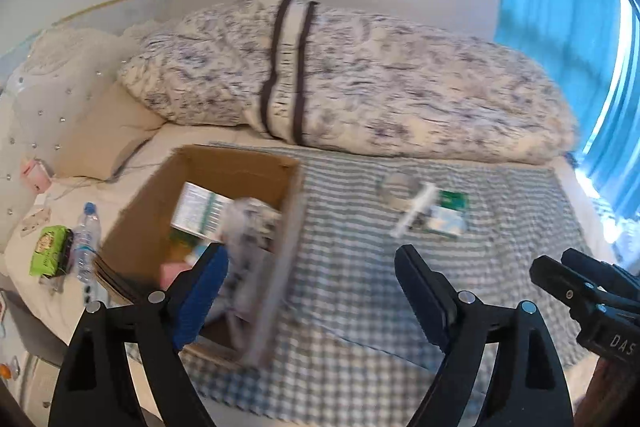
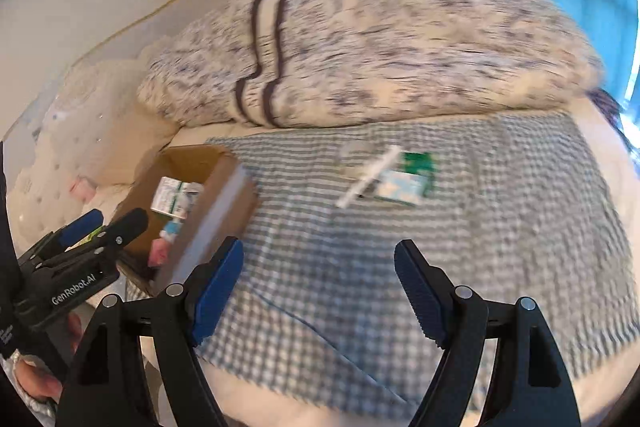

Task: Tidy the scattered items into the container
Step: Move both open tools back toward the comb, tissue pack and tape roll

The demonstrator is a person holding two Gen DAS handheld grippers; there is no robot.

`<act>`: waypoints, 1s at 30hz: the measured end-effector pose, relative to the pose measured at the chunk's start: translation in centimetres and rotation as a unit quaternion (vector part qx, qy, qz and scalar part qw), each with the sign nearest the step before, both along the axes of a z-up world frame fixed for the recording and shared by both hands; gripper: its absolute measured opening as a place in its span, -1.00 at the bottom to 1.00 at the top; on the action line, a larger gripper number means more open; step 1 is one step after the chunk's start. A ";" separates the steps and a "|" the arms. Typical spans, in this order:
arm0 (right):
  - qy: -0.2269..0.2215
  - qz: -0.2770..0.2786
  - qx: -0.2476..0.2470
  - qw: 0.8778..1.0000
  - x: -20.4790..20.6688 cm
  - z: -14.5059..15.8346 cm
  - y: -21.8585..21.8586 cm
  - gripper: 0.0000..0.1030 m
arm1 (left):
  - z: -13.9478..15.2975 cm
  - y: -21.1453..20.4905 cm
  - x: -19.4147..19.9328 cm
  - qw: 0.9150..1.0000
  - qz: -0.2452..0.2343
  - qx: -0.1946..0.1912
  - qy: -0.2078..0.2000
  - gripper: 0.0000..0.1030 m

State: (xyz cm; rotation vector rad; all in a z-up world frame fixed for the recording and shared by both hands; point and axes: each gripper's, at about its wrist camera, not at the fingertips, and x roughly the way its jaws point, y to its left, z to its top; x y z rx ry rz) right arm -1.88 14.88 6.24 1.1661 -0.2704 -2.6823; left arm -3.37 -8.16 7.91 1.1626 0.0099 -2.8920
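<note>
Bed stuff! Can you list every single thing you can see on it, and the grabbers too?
cardboard box: one, brown, open, on the bed's left side, holding several packets
checked cloth: one, blue and white, spread over the bed
small boxes: a little pile, green and pale blue, on the cloth right of the cardboard box
white stick-shaped item: one, lying across that pile; too blurred to name
rolled duvet: one, cream with purple print, behind the cloth
water bottle: one, clear with blue cap, left of the cardboard box
green packet: one, beside the water bottle
curtain: blue, far right
left gripper: black, blue pads, open
right gripper: black, blue pads, open
</note>
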 end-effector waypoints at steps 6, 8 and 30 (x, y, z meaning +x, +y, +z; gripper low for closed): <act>-0.008 -0.048 0.008 0.999 4.6 0.7 5.2 0.51 | -0.1 5.0 3.2 0.999 -0.041 -0.009 -0.013 0.88; -0.005 -0.052 0.015 0.999 5.4 1.2 5.8 0.51 | -0.4 5.6 3.9 0.999 -0.044 -0.005 -0.019 0.88; -0.065 -0.039 0.004 0.997 -10.3 -6.7 4.2 0.55 | -8.6 7.0 -8.9 0.997 -0.037 -0.038 -0.051 1.00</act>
